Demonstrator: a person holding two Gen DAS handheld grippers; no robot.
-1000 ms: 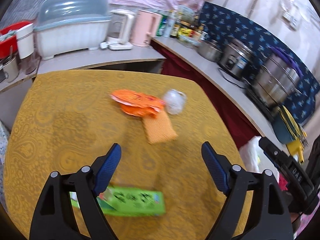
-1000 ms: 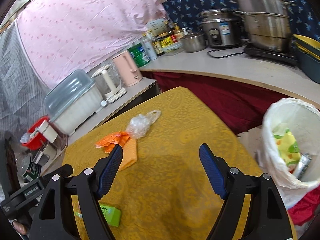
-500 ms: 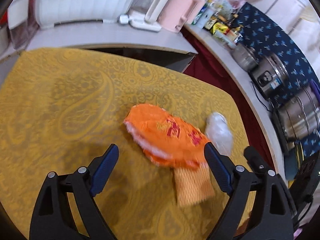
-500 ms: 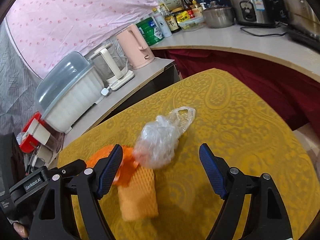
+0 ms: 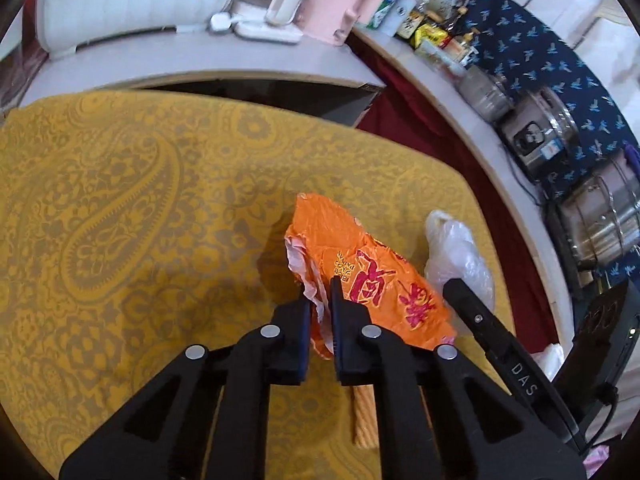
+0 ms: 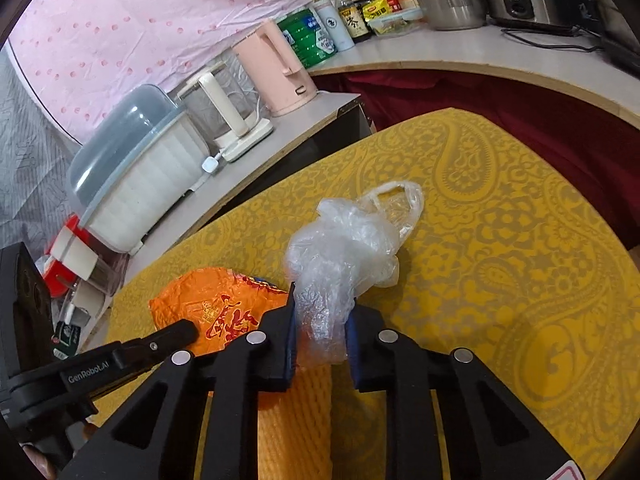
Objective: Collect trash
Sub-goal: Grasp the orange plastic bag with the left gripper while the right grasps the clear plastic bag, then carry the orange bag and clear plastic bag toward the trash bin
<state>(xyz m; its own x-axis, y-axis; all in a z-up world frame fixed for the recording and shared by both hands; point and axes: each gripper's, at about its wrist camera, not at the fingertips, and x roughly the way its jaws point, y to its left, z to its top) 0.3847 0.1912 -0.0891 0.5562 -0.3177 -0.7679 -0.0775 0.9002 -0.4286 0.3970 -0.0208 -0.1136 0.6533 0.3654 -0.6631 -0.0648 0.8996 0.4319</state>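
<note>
- My left gripper pinches the crinkled orange foil wrapper by its near edge.
- Just right of that wrapper, my right gripper clamps the crumpled clear plastic bag.

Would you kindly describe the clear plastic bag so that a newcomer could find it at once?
Start at the yellow paisley tablecloth. Near its middle lies a cluster of litter: an orange wrapper, an orange foam net and the clear plastic bag. The bag is the only see-through, crumpled piece, and the right tongs are pinching it.
</note>
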